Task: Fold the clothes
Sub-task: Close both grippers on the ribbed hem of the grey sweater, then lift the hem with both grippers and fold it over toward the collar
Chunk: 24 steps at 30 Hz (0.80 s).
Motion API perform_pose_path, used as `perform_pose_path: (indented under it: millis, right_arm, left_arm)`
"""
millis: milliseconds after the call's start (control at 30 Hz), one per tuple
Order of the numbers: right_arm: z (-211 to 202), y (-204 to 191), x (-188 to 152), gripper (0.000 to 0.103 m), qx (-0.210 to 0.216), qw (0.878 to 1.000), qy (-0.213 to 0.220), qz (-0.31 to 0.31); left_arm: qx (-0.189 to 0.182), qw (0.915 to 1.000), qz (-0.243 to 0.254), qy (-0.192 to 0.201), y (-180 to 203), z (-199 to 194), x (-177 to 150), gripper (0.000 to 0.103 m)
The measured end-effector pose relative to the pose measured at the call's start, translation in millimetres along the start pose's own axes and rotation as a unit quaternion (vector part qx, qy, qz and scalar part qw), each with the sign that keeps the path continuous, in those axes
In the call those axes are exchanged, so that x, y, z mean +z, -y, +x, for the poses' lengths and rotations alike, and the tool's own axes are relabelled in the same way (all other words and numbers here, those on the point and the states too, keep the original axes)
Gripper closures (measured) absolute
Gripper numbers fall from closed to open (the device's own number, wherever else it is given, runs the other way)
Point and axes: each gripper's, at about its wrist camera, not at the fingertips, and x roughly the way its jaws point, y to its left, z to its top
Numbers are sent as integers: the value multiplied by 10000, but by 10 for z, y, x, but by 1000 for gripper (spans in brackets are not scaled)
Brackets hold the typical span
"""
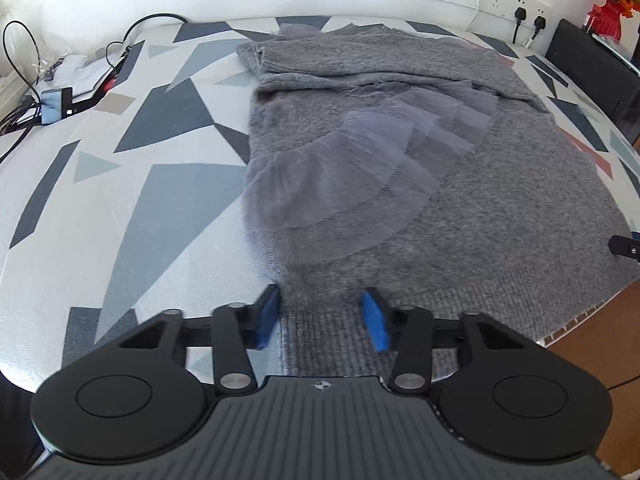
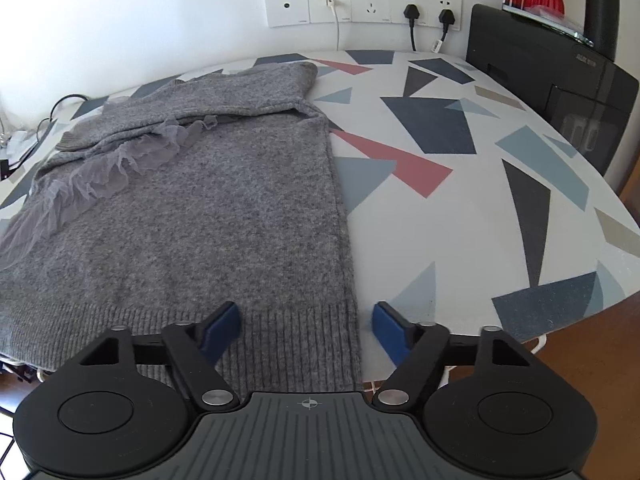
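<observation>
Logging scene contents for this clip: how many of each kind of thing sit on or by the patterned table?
Grey knitted sweater with sheer ruffle trim: 1
Black box-shaped machine: 1
Red vase with orange flowers: 1
Black plugs in the white wall sockets: 2
Total: 5

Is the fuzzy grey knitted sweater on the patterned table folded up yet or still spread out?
Mostly spread: the grey knitted sweater lies flat on the patterned table, its ribbed hem at the near edge. Only a sleeve with a tulle ruffle crosses its body.
</observation>
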Motion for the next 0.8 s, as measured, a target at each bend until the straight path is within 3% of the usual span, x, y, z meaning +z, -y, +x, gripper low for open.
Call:
perform_pose_path:
  millis: [33,67,100,167,233,533,800]
  right_arm:
    - [-9,-17,0,47,-17,10000,38,-22]
    - [-18,-34,1,53,-33,10000,76,-42]
    - [-27,-49,3,60,-36,9999,109,-58]
    - [-30,-77,30,85,92,9999,96,-67]
    - [-21,-109,73,91,153,9999,27,-47]
    - [-269,-45,31,93,278,9996,36,-42]
    - [-705,-53,-216,93,456,9988,-87,-144]
  left_arm:
    - [-88,9999,-49,-13,6,8,16,83]
    - [-158,9998,-143,-47,4,17,34,89]
    - [-226,9994,-238,-82,3,25,52,91]
    - [-235,9989,-381,-120,-5,29,66,92]
    - [-266,9984,-482,-111,-33,5,39,93]
    - [-513,9971,-558,38,-109,-340,-198,94]
    - [-786,9934,-821,135,-186,-687,-451,94]
